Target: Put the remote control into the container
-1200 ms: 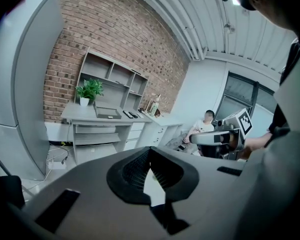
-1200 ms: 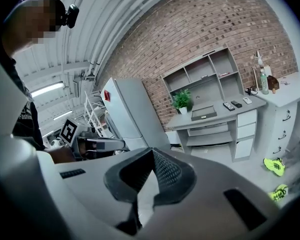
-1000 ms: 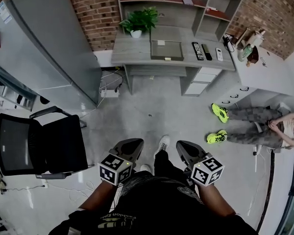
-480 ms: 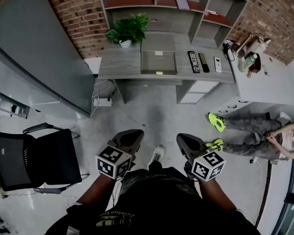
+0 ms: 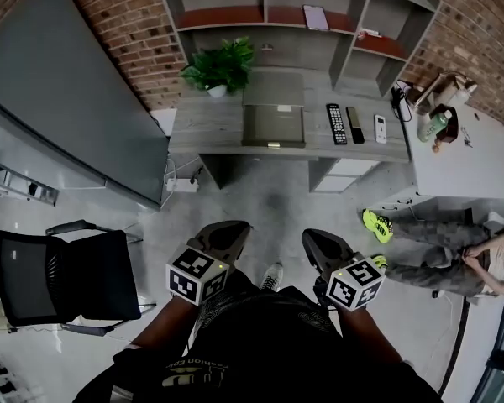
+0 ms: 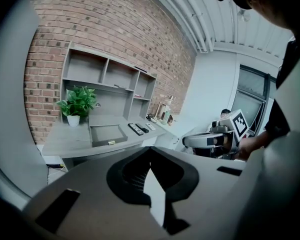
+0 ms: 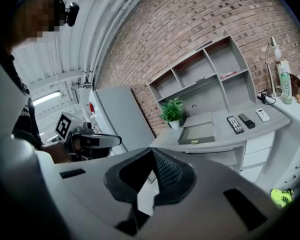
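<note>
Hanging closed and empty, left gripper [image 5: 223, 237] and right gripper [image 5: 319, 243] wait near; remote [image 5: 336, 123] lies untouched, far off, right of the container [image 5: 273, 127].

Greys set against a red-brown brick wall [image 5: 126, 23]

Grey wood-grain counter [image 5: 210, 124] and grey container [image 5: 273, 124]; two black remotes [image 5: 336, 122], one white remote [image 5: 380, 128]; green plant [image 5: 221, 64] in a white pot [image 5: 217, 91]; black chair [image 5: 59, 275]; neon-yellow shoes [image 5: 376, 224]; grey left gripper [image 5: 225, 233] and right gripper [image 5: 317, 242] with black-and-white square-patterned cubes.

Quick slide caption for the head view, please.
Left gripper and right gripper, shut and empty, face a desk holding three remotes beside a grey container.
</note>
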`<action>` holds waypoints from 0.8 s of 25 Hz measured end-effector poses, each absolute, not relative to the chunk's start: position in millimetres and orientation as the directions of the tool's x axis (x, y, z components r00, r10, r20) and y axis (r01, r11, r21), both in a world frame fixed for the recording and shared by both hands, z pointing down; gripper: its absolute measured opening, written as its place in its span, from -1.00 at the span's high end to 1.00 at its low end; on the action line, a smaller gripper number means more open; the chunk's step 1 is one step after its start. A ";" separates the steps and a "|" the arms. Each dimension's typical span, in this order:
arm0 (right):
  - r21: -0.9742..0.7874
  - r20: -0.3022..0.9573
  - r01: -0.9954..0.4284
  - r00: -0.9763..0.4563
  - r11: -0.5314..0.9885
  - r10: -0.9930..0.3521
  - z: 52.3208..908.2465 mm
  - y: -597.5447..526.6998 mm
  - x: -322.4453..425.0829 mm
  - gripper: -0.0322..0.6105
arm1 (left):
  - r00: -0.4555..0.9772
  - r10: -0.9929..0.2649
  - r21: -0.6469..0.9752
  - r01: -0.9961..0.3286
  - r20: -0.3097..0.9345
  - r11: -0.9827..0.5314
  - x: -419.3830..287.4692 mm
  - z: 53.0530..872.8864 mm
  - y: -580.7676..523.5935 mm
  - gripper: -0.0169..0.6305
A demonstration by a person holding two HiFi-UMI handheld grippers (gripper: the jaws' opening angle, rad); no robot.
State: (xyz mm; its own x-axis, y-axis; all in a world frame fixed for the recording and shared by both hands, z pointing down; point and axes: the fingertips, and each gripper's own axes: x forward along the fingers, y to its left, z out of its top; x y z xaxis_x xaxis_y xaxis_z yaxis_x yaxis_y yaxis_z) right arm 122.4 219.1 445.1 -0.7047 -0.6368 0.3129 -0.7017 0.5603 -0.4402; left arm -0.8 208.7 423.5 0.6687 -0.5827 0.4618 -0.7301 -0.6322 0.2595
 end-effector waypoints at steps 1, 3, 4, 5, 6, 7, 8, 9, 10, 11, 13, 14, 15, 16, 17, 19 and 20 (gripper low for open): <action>-0.440 0.313 -0.697 -0.710 0.565 -0.631 445.9 216.2 120.7 0.90 | 0.665 -0.586 0.260 -0.734 0.462 -0.628 -2.1 422.8 204.7 0.93; -0.437 0.317 -0.692 -0.716 0.574 -0.622 448.4 208.7 117.8 0.90 | 0.656 -0.591 0.262 -0.742 0.470 -0.617 -6.2 424.0 197.8 0.93; -0.437 0.318 -0.692 -0.716 0.574 -0.621 449.6 204.4 117.4 0.90 | 0.652 -0.590 0.263 -0.746 0.475 -0.612 -8.1 425.7 195.4 0.93; -0.440 0.318 -0.693 -0.715 0.571 -0.623 450.3 199.8 117.8 0.90 | 0.650 -0.588 0.264 -0.747 0.481 -0.610 -9.5 427.8 193.0 0.93; -0.442 0.316 -0.696 -0.712 0.566 -0.627 450.2 194.8 118.5 0.90 | 0.650 -0.585 0.265 -0.747 0.485 -0.610 -10.5 430.0 190.0 0.93; -0.442 0.314 -0.699 -0.708 0.562 -0.633 449.7 190.0 119.0 0.90 | 0.651 -0.581 0.266 -0.745 0.488 -0.612 -11.2 432.3 186.1 0.93; -0.440 0.313 -0.703 -0.703 0.558 -0.639 449.4 185.5 119.4 0.90 | 0.653 -0.577 0.267 -0.743 0.490 -0.614 -11.8 434.8 181.3 0.93; -0.437 0.315 -0.709 -0.697 0.553 -0.645 449.7 181.2 120.0 0.90 | 0.656 -0.571 0.268 -0.739 0.493 -0.618 -12.0 437.7 175.5 0.93; -0.432 0.318 -0.717 -0.688 0.546 -0.652 450.6 176.5 121.5 0.90 | 0.661 -0.564 0.269 -0.734 0.494 -0.624 -11.1 440.6 168.8 0.93; -0.428 0.322 -0.728 -0.677 0.536 -0.662 451.8 171.2 123.8 0.90 | 0.668 -0.555 0.271 -0.726 0.495 -0.632 -8.9 443.2 161.3 0.93; -0.423 0.332 -0.751 -0.649 0.507 -0.685 453.7 159.7 129.1 0.90 | 0.689 -0.533 0.271 -0.703 0.492 -0.658 -2.4 445.1 144.7 0.93; -0.420 0.336 -0.762 -0.634 0.492 -0.696 454.1 153.7 131.4 0.90 | 0.700 -0.522 0.267 -0.688 0.487 -0.674 0.8 444.0 135.3 0.93; -0.416 0.341 -0.773 -0.620 0.478 -0.706 454.5 147.3 133.3 0.90 | 0.712 -0.513 0.264 -0.674 0.480 -0.690 3.8 442.1 125.2 0.93; -0.411 0.348 -0.783 -0.608 0.467 -0.713 455.2 140.1 134.8 0.90 | 0.722 -0.505 0.261 -0.662 0.473 -0.702 6.3 440.2 114.5 0.93; -0.407 0.355 -0.790 -0.599 0.458 -0.718 456.3 131.9 135.4 0.90 | 0.730 -0.497 0.260 -0.653 0.469 -0.712 7.8 438.8 103.6 0.93; -0.410 0.371 -0.799 -0.587 0.440 -0.720 460.9 113.7 134.4 0.90 | 0.739 -0.481 0.261 -0.638 0.472 -0.724 7.2 438.4 82.5 0.93; -0.416 0.381 -0.802 -0.581 0.428 -0.719 464.8 104.5 133.5 0.90 | 0.742 -0.472 0.262 -0.632 0.475 -0.729 5.3 439.2 72.4 0.93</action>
State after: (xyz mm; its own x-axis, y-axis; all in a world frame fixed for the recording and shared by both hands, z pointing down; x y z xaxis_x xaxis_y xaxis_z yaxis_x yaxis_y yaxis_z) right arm 133.5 104.5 464.8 -0.5809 -0.7193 0.3809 -0.8024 0.4276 -0.4163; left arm 5.3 72.4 439.2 0.7423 -0.4723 0.4754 -0.6319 -0.7294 0.2621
